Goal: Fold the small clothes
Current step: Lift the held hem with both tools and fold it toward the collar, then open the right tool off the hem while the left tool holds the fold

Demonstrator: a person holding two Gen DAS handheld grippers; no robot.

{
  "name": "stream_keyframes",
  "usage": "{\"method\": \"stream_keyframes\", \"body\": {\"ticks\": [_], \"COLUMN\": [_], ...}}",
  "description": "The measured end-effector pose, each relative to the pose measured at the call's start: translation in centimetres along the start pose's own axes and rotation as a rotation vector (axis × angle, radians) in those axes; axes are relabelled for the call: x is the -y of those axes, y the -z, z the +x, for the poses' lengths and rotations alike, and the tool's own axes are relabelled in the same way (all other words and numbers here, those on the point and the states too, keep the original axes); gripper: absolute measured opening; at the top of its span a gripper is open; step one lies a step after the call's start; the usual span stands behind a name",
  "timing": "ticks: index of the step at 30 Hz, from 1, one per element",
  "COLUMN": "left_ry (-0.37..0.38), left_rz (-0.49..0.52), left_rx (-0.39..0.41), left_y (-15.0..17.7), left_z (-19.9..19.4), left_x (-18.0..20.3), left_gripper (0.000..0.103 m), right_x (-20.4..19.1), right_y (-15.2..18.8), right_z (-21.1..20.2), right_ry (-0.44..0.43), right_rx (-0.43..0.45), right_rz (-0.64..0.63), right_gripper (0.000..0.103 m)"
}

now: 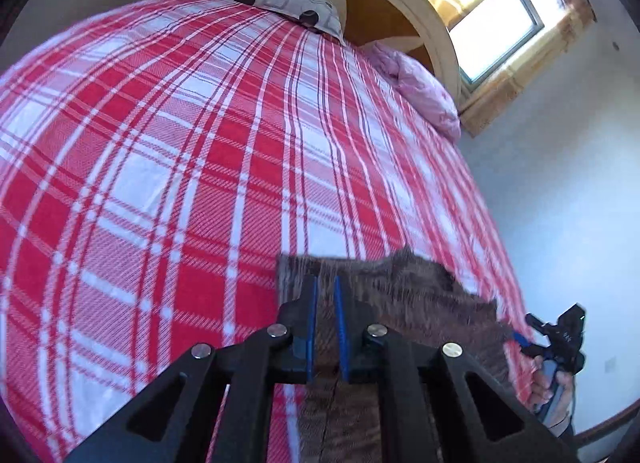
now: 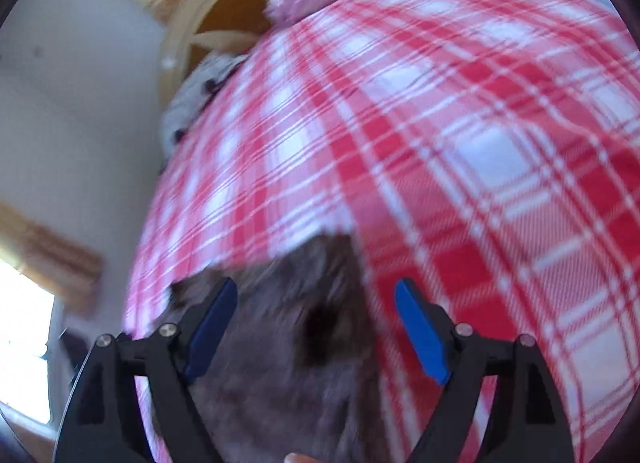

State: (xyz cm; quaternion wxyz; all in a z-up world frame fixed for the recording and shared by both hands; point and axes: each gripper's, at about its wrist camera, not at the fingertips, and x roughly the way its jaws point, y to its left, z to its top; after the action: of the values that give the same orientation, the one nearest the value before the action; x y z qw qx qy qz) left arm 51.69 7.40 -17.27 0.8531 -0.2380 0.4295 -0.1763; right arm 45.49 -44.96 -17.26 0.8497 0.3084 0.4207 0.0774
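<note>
on the plaid bedsheet (image 1: 160,151), a fuzzy brown garment (image 1: 400,287) lies rumpled.

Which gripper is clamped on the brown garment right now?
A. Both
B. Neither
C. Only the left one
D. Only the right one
C: in the left wrist view the left gripper has its blue pads pinched close on the brown garment, while in the right wrist view the right gripper stands wide open, pads clear of the cloth lying between them.
</note>
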Motion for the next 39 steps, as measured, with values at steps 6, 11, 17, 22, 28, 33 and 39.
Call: {"method": "stream_keyframes", "body": {"ticks": [6, 11, 17, 22, 28, 33, 39], "left_ry": [0.046, -0.022, -0.082, -0.167, -0.196, -0.172, -0.132], "left_rz": [0.017, 0.113, 0.133, 0.038, 0.018, 0.139, 0.215], "left_rx": [-0.078, -0.19, -0.158, -0.091, -0.053, -0.018, -0.101], "left_y": [3.4, 5.5, 3.0, 0.0, 1.6, 3.8, 4.0], "left_z": [-1.1, 1.1, 3.0, 4.3, 2.5, 0.5, 4.8], "left_x": [0.8, 2.9, 3.3, 0.6, -0.4, 2.9, 6.9], "left_gripper": [0.009, 0.009, 0.009, 0.009, 0.009, 0.009, 0.009], "right_x": [-0.6, -1.3, -3.2, -2.4, -3.3, -8.8, -13.5], "right_y": [2.0, 1.3, -2.9, -4.3, -2.2, 2.3, 4.1], "right_z": [0.1, 3.7, 4.8, 4.5, 3.0, 6.3, 12.8], "right_ry": [-0.071, 0.017, 0.073, 0.083, 0.057, 0.054, 0.155], "right_rx": [-0.102, -0.166, -0.042, 0.023, 0.046, -0.164, -0.234], "right_rz": [0.018, 0.038, 0.014, 0.062, -0.027, -0.303, -0.439], "right_gripper": [0.068, 0.043, 0.034, 0.036, 0.073, 0.067, 0.056]}}
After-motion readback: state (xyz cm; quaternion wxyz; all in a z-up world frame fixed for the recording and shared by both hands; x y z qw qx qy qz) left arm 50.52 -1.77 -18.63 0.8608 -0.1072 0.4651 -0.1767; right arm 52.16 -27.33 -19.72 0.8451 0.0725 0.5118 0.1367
